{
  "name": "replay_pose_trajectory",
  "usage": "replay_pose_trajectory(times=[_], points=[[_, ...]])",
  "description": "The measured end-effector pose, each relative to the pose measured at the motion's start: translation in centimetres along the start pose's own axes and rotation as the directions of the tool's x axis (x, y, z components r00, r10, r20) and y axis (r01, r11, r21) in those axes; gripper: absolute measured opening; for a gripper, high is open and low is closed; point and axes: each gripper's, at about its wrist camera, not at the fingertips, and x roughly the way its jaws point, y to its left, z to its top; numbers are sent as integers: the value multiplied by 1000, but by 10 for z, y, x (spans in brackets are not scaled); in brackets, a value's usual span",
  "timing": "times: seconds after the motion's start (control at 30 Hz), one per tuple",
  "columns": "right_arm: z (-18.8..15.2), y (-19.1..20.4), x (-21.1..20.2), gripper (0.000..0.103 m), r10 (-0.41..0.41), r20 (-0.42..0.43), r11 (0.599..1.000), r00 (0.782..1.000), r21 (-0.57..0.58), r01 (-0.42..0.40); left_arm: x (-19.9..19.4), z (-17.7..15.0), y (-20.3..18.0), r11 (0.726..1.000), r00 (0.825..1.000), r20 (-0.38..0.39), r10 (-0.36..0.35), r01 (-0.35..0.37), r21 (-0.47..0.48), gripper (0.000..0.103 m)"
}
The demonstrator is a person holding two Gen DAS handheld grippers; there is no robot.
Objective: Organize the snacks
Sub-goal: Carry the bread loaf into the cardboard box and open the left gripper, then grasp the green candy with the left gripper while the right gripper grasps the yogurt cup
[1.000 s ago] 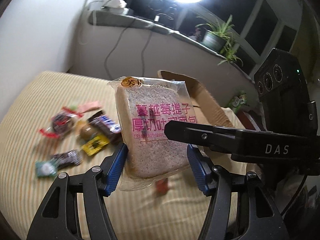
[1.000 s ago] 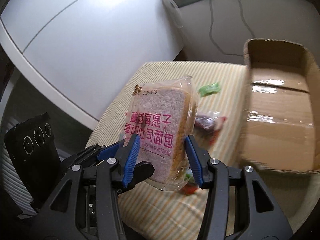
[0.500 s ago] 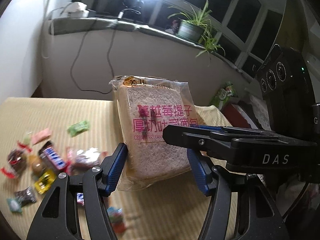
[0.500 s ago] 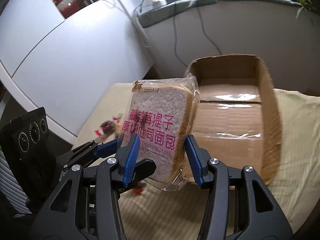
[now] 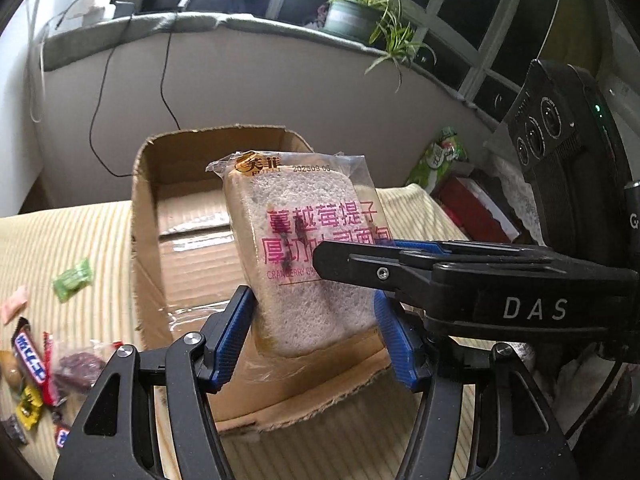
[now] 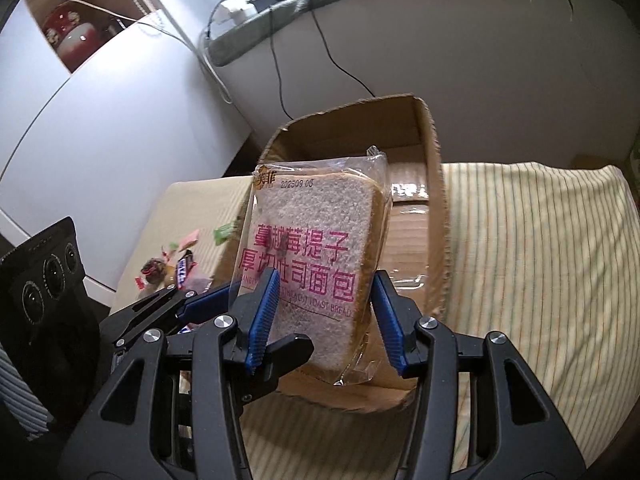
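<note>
A wrapped slice of cranberry toast bread point(image 5: 308, 256) with pink lettering is held upright in the air, also seen in the right wrist view point(image 6: 316, 264). My left gripper point(image 5: 316, 336) and my right gripper point(image 6: 326, 320) are both shut on it, crossing at its lower half. Behind it stands an open cardboard box point(image 5: 188, 208), whose right wall shows in the right wrist view point(image 6: 436, 216). The box floor that shows holds no snacks. Several small wrapped snacks point(image 5: 32, 364) lie on the striped surface left of the box.
The striped yellow cloth point(image 6: 532, 264) covers the surface to the right of the box. A green packet point(image 5: 440, 160) and a red box point(image 5: 472, 212) lie at the far right. A window ledge with a potted plant point(image 5: 360, 16) and cables runs behind.
Both grippers have carried the bread to the right, from over the pile of small snacks to in front of the open box. Both stay shut on it.
</note>
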Motion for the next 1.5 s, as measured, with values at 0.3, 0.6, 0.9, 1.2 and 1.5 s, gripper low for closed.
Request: replay_pose_trajectory(times=[0.3, 0.6, 0.9, 1.2, 1.5], points=[[2, -8, 3, 50, -30, -1, 1000, 1000, 0, 30, 17, -3, -8, 1000, 999, -47, 8, -7, 28, 61], [1, -11, -5, 51, -68, 27, 998, 997, 8, 68, 14, -9, -7, 999, 998, -55, 26, -24, 34, 60], [-7, 1, -21, 51, -86, 81, 996, 993, 4, 86, -11, -14, -4, 998, 999, -14, 42, -41, 49, 60], [-29, 35, -40, 60, -78, 164, 994, 983, -61, 89, -57, -29, 14, 998, 997, 69, 46, -49, 42, 62], [-62, 86, -38, 62, -31, 117, 983, 993, -177, 52, -116, -65, 61, 991, 986, 95, 134, -132, -35, 62]])
